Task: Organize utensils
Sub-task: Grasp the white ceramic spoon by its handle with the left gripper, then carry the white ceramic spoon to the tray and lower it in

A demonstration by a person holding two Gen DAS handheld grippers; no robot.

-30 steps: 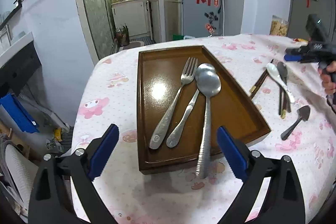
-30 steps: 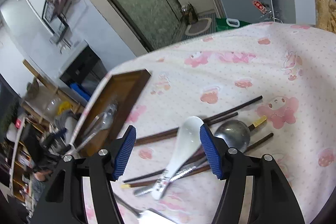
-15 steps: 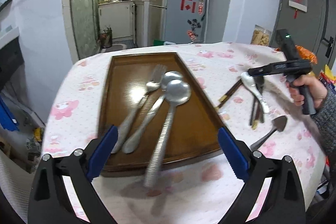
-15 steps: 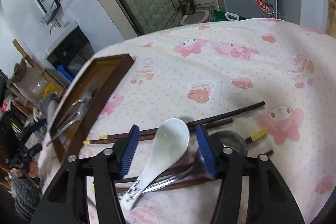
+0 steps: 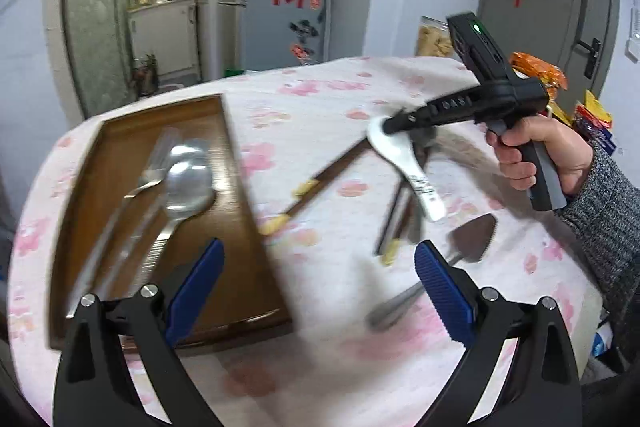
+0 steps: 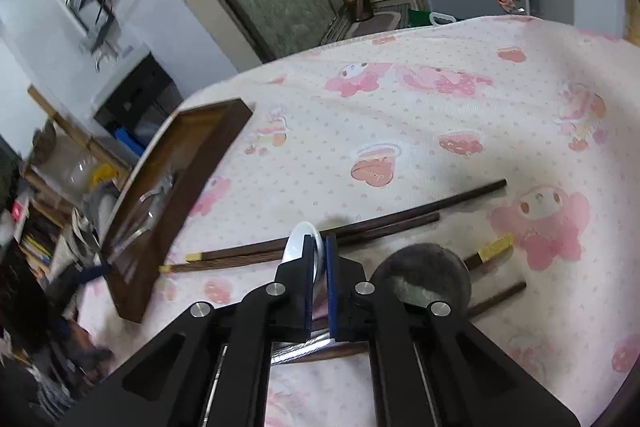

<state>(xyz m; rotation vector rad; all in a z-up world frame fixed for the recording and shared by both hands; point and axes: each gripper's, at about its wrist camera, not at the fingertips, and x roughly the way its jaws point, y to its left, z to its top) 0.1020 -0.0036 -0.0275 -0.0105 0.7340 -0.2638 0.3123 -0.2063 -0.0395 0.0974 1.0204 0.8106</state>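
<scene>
Our right gripper [image 6: 319,267] pinches the white ceramic spoon's [image 5: 404,163] bowl to lift it; our left gripper [image 5: 318,291] hangs wide open, empty.

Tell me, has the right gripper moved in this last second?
Yes. The right gripper went forward and closed on the white spoon, nearer the chopsticks lying on the tablecloth.

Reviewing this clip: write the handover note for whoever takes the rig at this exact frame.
Right gripper: shut on the white ceramic spoon at its bowl; whether it has left the cloth cannot be told.
Left gripper: open, holding nothing, near the wooden tray.
Done: fork and two metal spoons lie in the tray.
Left: ceramic spoon, chopsticks, dark metal spoon and small shovel-shaped spoon remain outside the tray.
</scene>
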